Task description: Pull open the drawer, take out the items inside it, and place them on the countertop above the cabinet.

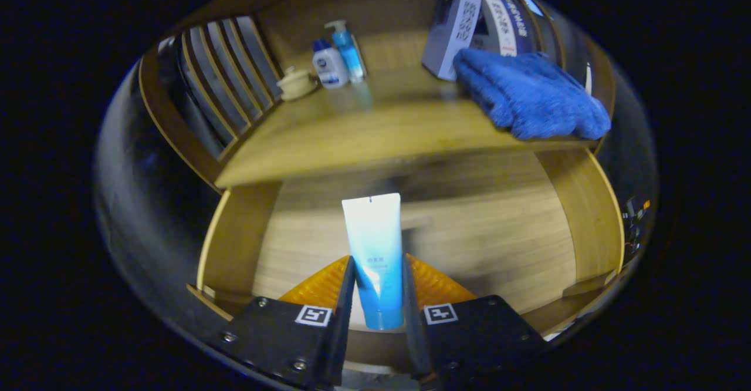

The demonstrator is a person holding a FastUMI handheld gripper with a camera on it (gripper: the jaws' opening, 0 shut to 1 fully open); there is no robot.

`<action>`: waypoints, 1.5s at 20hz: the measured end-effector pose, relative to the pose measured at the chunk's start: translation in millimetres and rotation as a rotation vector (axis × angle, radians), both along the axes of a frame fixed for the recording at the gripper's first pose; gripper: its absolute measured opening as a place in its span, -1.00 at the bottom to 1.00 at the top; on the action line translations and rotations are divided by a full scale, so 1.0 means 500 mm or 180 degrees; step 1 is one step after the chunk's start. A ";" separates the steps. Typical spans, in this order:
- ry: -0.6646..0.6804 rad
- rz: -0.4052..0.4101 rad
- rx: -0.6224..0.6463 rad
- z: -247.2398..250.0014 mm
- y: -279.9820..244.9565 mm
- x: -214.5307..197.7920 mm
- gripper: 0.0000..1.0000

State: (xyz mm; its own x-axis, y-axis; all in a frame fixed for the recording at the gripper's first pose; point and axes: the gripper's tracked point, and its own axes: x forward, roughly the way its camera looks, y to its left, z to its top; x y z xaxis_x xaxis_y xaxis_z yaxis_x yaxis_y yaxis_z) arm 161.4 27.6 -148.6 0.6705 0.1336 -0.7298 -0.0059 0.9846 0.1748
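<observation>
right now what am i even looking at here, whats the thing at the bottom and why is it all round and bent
The picture comes from a wide-angle camera riding on a hand-held claw, looking forward along its two fingers; that lens is what bends everything. A person carries this tool, no robot arm. Both fingers press on a white and blue tube, held upright between them above the open wooden drawer. Beyond it is the countertop, where the drawer's items are meant to go. On it lie a blue towel with a box behind it, and further back two bottles beside a small lidded pot.
</observation>
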 end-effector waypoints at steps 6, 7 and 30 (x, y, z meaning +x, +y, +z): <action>-0.0846 -0.0242 0.0223 0.129 -0.026 0.051 -0.15; -0.1002 -0.0263 0.0225 0.161 -0.035 0.063 -0.15; -0.1306 -0.0727 -0.0106 0.058 -0.022 0.405 -0.14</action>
